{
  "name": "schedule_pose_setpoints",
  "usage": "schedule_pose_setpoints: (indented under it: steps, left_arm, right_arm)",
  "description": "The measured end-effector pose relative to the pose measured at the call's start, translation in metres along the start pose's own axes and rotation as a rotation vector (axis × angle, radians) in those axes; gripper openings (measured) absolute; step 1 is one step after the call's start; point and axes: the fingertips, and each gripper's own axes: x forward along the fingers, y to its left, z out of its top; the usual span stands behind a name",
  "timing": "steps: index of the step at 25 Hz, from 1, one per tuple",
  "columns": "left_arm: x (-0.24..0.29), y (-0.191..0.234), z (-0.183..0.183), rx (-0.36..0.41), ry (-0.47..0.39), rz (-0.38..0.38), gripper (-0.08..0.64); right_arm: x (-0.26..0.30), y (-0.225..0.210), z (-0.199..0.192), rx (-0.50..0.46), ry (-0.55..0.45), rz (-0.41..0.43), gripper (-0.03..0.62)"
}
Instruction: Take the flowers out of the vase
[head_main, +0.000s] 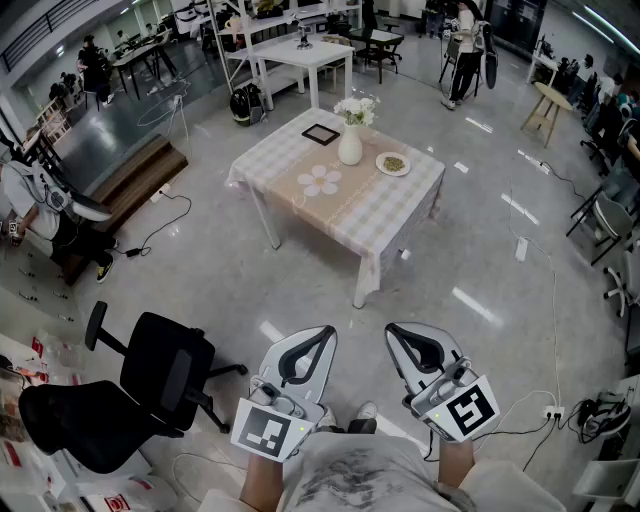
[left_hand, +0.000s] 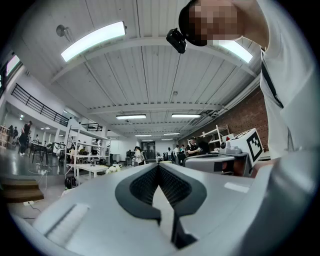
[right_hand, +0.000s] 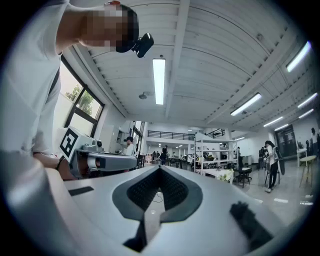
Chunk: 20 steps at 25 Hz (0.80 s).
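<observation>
White flowers (head_main: 355, 108) stand in a white vase (head_main: 350, 148) on a small table with a checked cloth (head_main: 385, 215), far ahead of me across the floor. My left gripper (head_main: 326, 330) and right gripper (head_main: 392, 328) are held side by side close to my body, well short of the table. Both point level, tips meeting, nothing between them. In the left gripper view the shut jaws (left_hand: 159, 165) frame the hall, and the flowers (left_hand: 114, 168) show small at the left. In the right gripper view the shut jaws (right_hand: 160, 167) point down the hall, the flowers (right_hand: 227, 174) at the right.
On the table lie a plate (head_main: 393, 163), a black tablet (head_main: 321, 133) and a flower-shaped mat (head_main: 319, 181). A black office chair (head_main: 150, 385) stands at my left. Cables and a power strip (head_main: 520, 248) lie on the floor. People and white tables fill the far hall.
</observation>
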Motion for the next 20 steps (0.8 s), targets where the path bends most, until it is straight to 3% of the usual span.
schedule_pose_setpoints:
  steps: [13, 16, 20]
  left_arm:
    - [0.005, 0.001, -0.005, -0.006, 0.009, 0.04, 0.009]
    - [0.011, -0.003, -0.003, 0.028, -0.016, 0.048, 0.009]
    - [0.016, -0.014, -0.004, -0.006, 0.01, 0.069, 0.009]
  right_arm:
    - [-0.002, -0.006, -0.005, -0.001, -0.01, 0.014, 0.017]
    - [-0.009, -0.013, -0.004, 0.0, -0.017, 0.013, 0.017]
    - [-0.019, -0.02, -0.003, 0.015, -0.022, 0.018, 0.017]
